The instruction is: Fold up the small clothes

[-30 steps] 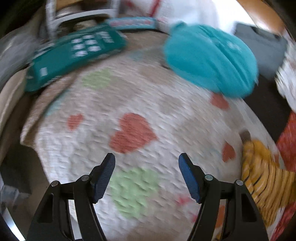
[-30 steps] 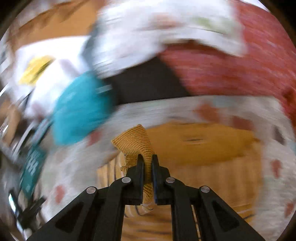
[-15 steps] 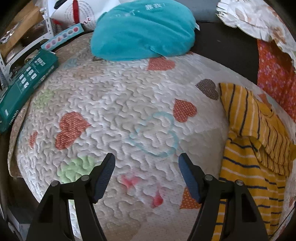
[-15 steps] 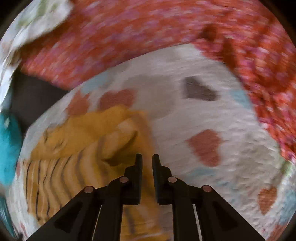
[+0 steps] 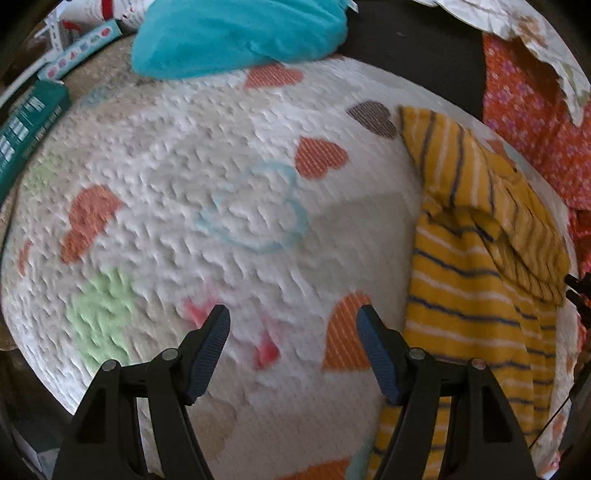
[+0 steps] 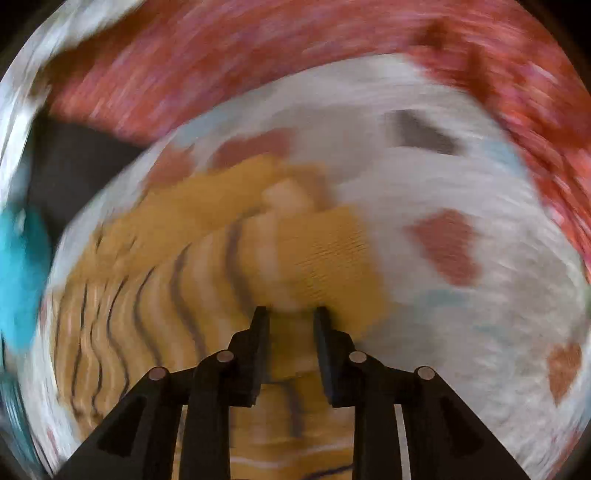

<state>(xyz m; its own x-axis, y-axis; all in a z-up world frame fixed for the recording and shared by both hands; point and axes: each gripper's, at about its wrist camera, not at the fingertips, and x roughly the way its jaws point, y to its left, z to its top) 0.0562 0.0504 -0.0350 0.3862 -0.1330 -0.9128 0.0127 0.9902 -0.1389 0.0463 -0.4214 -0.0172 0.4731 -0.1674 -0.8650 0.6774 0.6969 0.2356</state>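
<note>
A small yellow garment with dark and white stripes lies on a white quilted mat with coloured hearts, its upper part folded over the body. In the right wrist view the same yellow garment lies blurred under my right gripper. That gripper's jaws are opening, with the fabric below the gap and not pinched. My left gripper hovers open over bare mat, left of the garment, with nothing between its fingers.
A teal cushion lies at the mat's far edge. A green box and a colourful strip sit at the far left. Red flowered cloth borders the mat on the right, with dark surface behind.
My right gripper carried a fold of the yellow garment down onto the mat and let go as its jaws parted. My left gripper shifted toward the garment, staying open.
</note>
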